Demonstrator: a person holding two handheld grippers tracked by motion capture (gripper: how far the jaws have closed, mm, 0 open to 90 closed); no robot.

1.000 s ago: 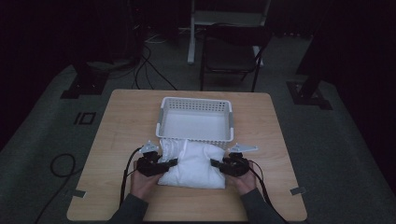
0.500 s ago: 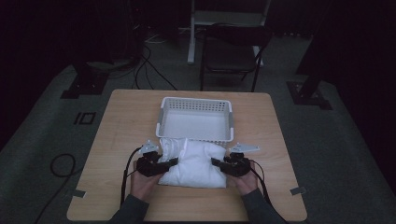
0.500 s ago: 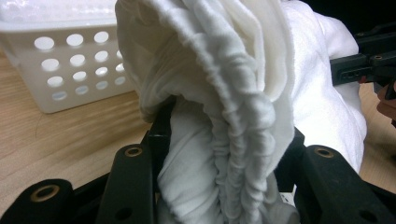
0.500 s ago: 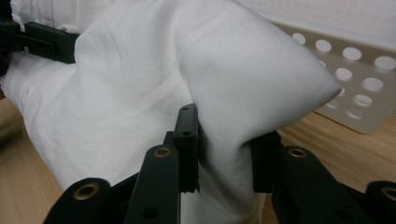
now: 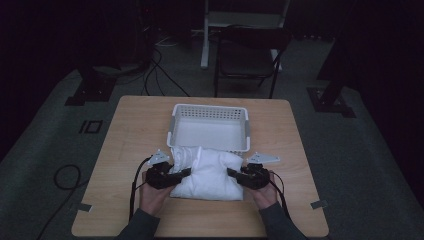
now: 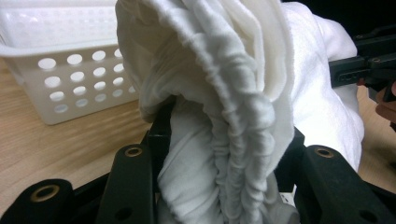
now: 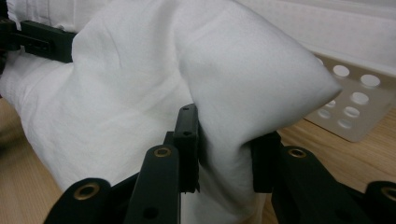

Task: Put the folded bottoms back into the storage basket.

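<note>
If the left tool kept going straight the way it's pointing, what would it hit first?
The left tool is shut on the white cloth and points across it toward the right tool. Going on, it would push deeper into the cloth first, then likely meet the right tool, though depth is hard to judge.

Black two-jaw left gripper (image 5: 186, 171) and right gripper (image 5: 231, 172), brass-ringed screw holes (along the jaw arms), grey three-cornered top plates, trailing black cables, dark grey sleeves.
</note>
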